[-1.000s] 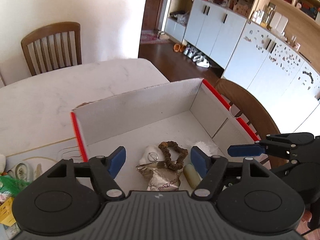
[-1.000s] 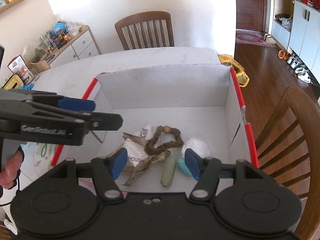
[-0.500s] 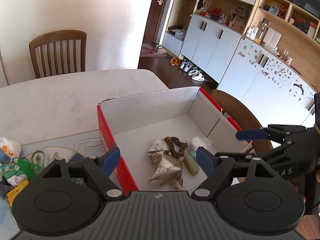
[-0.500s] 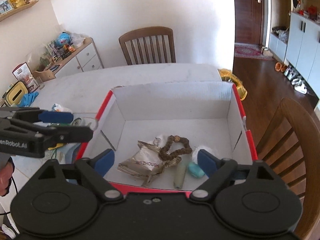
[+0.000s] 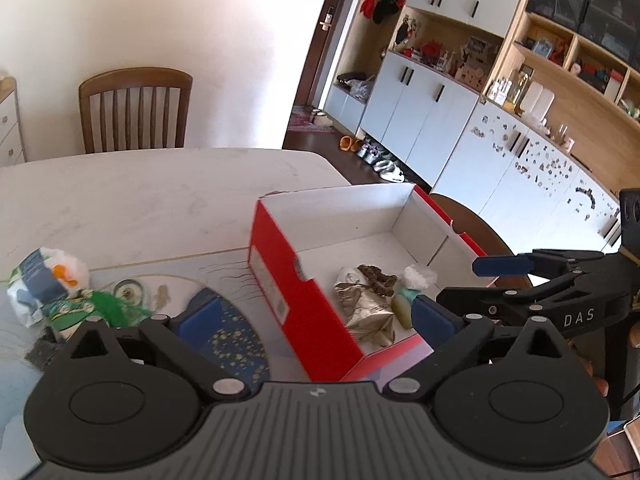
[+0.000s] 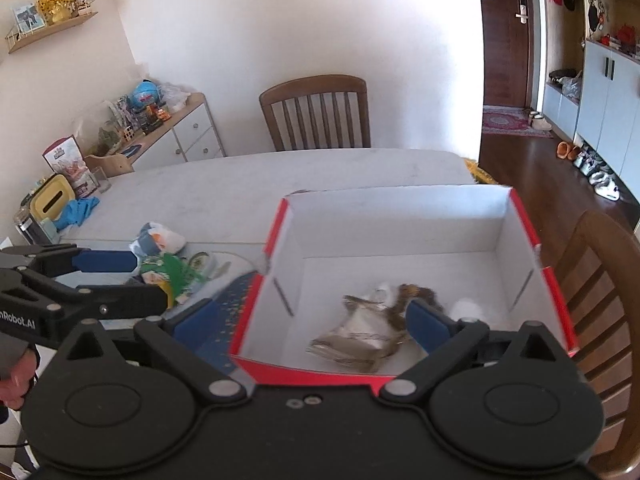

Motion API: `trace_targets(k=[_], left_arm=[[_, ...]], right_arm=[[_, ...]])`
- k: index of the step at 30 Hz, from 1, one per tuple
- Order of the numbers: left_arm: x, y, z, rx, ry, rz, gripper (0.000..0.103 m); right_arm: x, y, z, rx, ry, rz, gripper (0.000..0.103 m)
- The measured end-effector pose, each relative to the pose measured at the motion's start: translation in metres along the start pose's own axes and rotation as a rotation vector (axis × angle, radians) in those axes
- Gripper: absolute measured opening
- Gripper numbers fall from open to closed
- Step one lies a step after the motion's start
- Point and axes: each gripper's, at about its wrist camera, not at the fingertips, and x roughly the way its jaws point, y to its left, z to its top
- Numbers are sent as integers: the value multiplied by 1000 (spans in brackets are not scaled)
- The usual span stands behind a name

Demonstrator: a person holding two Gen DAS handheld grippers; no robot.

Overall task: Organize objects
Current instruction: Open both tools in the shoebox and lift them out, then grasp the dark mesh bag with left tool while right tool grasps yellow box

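Observation:
A red cardboard box (image 5: 280,280) with a white inside stands on the pale table. In it lie a crumpled silver foil packet (image 5: 364,312), a brown bead bracelet (image 5: 378,276), a pale green tube (image 5: 402,308) and a white puff (image 5: 418,274). My left gripper (image 5: 316,316) hovers over the box's near left corner, jaws opening wide and gripping nothing. My right gripper (image 6: 312,320) hangs above the near rim of the box (image 6: 280,224), jaws also opening and empty, with the foil packet (image 6: 356,340) below. Each gripper shows in the other's view: the right gripper (image 5: 520,280) and the left gripper (image 6: 92,276).
Left of the box lies a loose pile: a white and blue packet (image 5: 44,280), a green packet (image 5: 100,308), a round tin (image 5: 128,290) and a blue speckled oval (image 5: 232,340). A wooden chair (image 6: 316,112) stands behind the table, and another chair (image 6: 600,280) stands right of the box.
Both grippers have drawn back and up from inside the box and their jaws have spread wider. The left one has shifted left, bringing the pile beside the box into view.

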Motion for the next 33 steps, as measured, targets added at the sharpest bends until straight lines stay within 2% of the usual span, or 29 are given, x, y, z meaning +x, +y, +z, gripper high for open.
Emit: trace_targets(k=[9, 16, 24, 33], left_arm=[[-24, 54, -13, -53, -1, 13, 103], [-36, 101, -24, -72, 9, 80, 103], [-37, 159, -38, -96, 53, 113, 103], [-26, 214, -52, -70, 80, 164, 103]], right_arm=[[16, 50, -4, -24, 14, 42, 100], [37, 92, -7, -66, 36, 78, 100], [63, 137, -8, -105, 67, 103, 100], [95, 182, -16, -163, 110, 109, 100]])
